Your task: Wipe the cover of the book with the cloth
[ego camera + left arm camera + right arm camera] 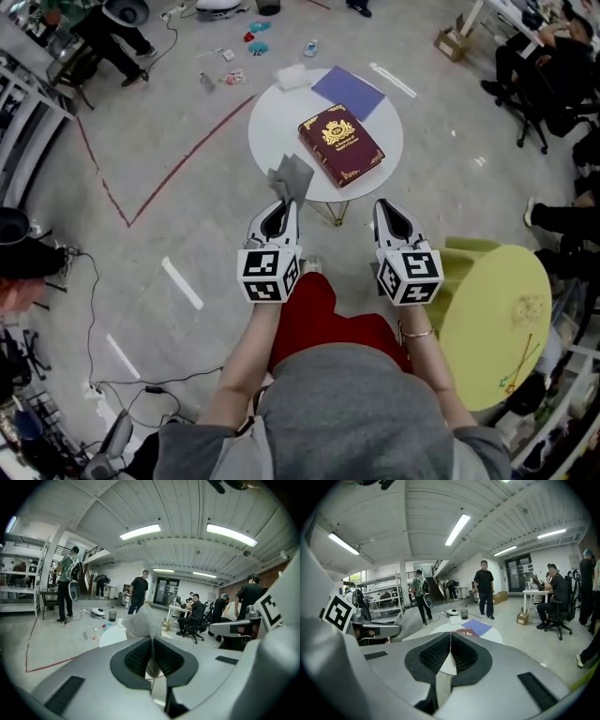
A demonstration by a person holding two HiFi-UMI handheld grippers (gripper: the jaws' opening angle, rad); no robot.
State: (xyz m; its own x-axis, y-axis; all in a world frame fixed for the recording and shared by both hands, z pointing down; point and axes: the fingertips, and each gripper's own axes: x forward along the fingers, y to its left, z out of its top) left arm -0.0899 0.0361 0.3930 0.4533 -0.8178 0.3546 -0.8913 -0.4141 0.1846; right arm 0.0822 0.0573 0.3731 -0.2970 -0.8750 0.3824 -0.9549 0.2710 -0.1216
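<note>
Shirt [347, 403] is filling 6 o'clock. Beyond it, the left gripper [280, 212] is carrying the cloth [292, 175] toward the book [340, 144], which is lying mid-table [267, 127] at 12 o'clock. The approach is under way; next, I judge, comes pressing the cloth onto the cover.

In the left gripper view, the jaws are clamping tight on the cloth [143, 620].

In the right gripper view, the right gripper [450, 638] is holding nothing, its jaws meeting, with the book [465, 632] lying at 12 o'clock.

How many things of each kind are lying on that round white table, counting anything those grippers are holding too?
Dark red hardcover book with gold print: 1
Flat purple sheet: 1
White folded wad, cloth or paper: 1
Grey mesh cloth, clamped in the left gripper: 1
Total: 4
</note>
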